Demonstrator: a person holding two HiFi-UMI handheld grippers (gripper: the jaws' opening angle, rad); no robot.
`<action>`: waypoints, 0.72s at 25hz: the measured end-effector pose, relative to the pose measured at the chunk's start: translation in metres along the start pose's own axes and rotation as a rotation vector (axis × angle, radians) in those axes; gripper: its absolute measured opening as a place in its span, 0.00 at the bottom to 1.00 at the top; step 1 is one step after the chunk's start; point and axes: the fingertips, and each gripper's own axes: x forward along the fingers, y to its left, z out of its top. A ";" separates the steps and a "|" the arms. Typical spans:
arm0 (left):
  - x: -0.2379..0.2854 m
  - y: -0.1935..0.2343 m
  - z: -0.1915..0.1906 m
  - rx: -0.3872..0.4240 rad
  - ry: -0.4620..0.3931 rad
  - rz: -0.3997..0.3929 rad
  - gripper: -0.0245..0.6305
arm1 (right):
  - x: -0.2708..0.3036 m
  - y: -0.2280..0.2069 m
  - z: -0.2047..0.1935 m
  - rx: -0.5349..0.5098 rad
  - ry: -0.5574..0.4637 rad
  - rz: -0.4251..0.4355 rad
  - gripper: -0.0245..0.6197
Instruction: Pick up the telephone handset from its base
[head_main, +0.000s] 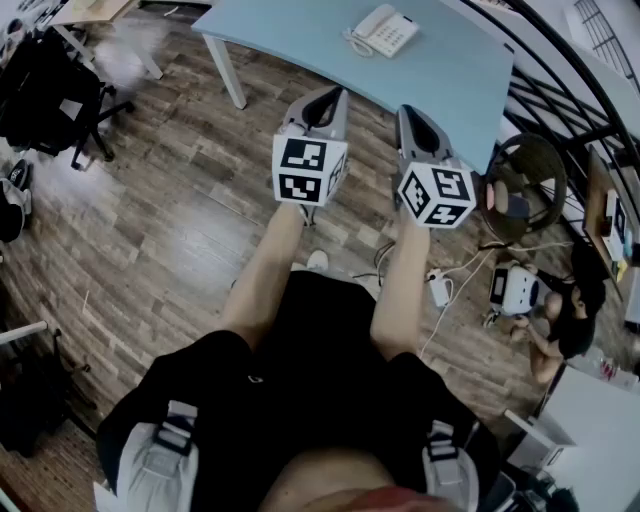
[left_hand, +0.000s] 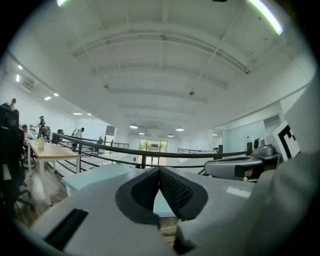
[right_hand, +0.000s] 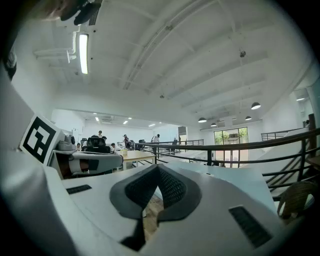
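While we hold both arms out level before us, the left gripper (head_main: 333, 95) and the right gripper (head_main: 408, 112) are each closed tip to tip, gripping nothing. Well ahead of them, the white telephone handset (head_main: 371, 25) lies on its base (head_main: 396, 38) on a pale blue table (head_main: 300, 30), standing on a wood-plank floor (head_main: 180, 200) in an open office.

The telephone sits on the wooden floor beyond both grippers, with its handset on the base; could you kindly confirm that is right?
Not quite: the telephone sits on the light blue table, not the wooden floor. The head view shows it there, beyond the left gripper and right gripper, with its handset on the base.
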 end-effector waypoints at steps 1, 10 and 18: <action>0.001 -0.001 -0.001 0.000 0.002 0.001 0.04 | 0.000 -0.001 -0.001 0.001 0.003 0.004 0.03; 0.013 0.000 -0.002 -0.001 0.005 0.026 0.04 | 0.007 -0.033 -0.007 -0.028 -0.018 -0.130 0.03; 0.027 0.010 0.011 0.027 -0.024 0.067 0.04 | 0.024 -0.066 -0.003 0.034 -0.020 -0.163 0.03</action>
